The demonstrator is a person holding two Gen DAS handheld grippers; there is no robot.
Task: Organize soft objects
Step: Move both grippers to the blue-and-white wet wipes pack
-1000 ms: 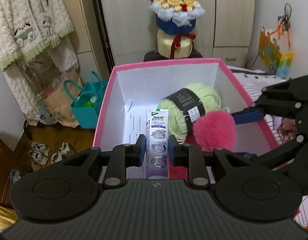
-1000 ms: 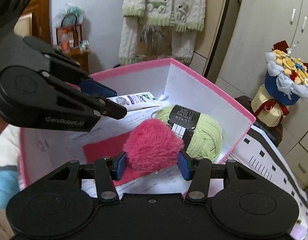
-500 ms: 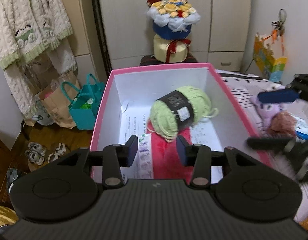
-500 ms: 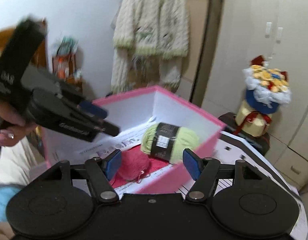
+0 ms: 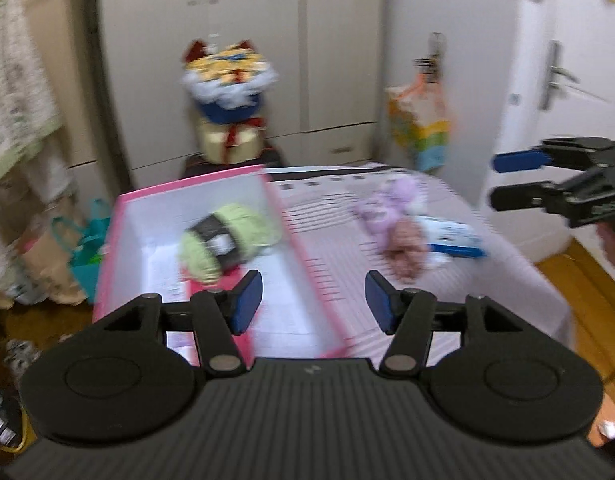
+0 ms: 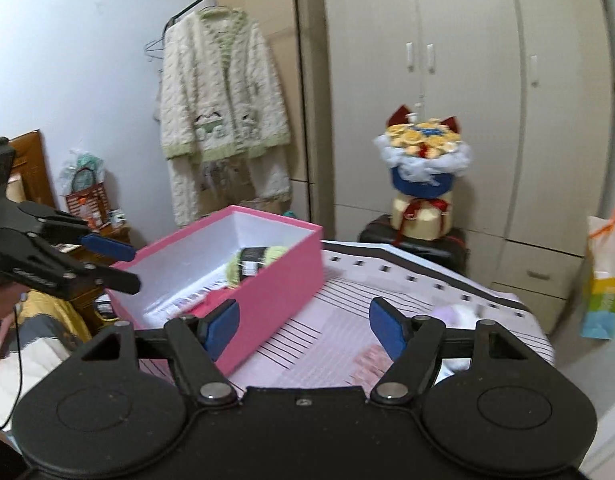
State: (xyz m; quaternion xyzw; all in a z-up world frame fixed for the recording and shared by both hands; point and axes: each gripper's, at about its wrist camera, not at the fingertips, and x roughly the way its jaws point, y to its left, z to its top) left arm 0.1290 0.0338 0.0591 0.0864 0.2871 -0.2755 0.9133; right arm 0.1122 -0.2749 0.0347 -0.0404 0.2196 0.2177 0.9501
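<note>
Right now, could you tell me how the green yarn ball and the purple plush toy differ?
The green yarn ball lies inside the pink box; the purple plush toy lies outside it, on the striped cover. The yarn ball wears a dark label band; the plush toy shows none. Neither is held by a gripper.
</note>
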